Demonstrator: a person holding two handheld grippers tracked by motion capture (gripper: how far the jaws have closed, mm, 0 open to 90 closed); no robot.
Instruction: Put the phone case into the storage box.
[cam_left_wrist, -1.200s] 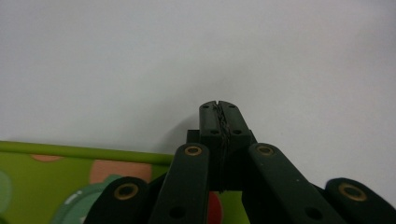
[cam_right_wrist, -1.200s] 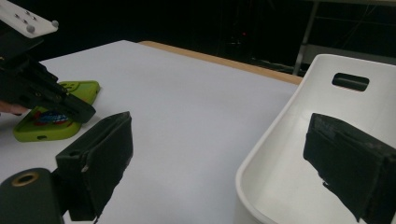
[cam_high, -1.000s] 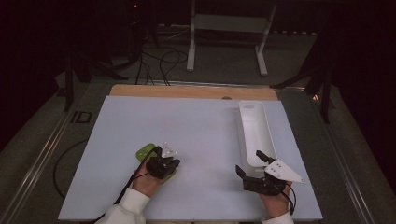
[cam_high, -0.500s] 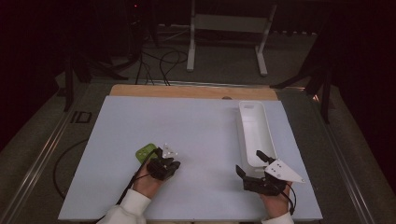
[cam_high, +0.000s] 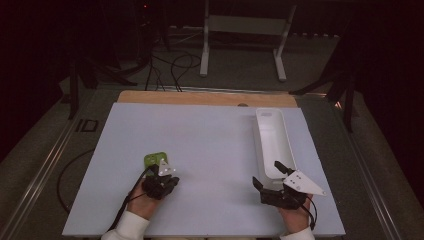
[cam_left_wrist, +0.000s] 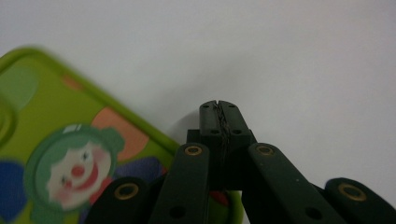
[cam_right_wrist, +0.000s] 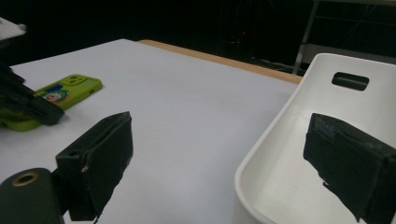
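A bright green phone (cam_high: 154, 160) with a clown picture on its case (cam_left_wrist: 70, 158) lies flat on the white table top, left of centre. My left gripper (cam_high: 161, 175) sits at the phone's near right corner. Its jaws are shut with nothing between them, and their tips (cam_left_wrist: 219, 109) rest over bare table just right of the phone's edge. My right gripper (cam_high: 267, 173) stands open at the near end of a long white tray (cam_high: 270, 135). One pad (cam_right_wrist: 100, 163) is outside the tray's rim (cam_right_wrist: 261, 154) and the other is over its inside.
The white board (cam_high: 210, 135) ends at a wooden strip (cam_high: 200, 97) along the far side. The tray has a handle slot (cam_right_wrist: 350, 80) in its far wall. Cables and a metal stand (cam_high: 240, 45) are on the dark floor beyond.
My left gripper has slid a little to the left, toward the phone's near end. The phone, the tray and my right gripper have stayed where they were.
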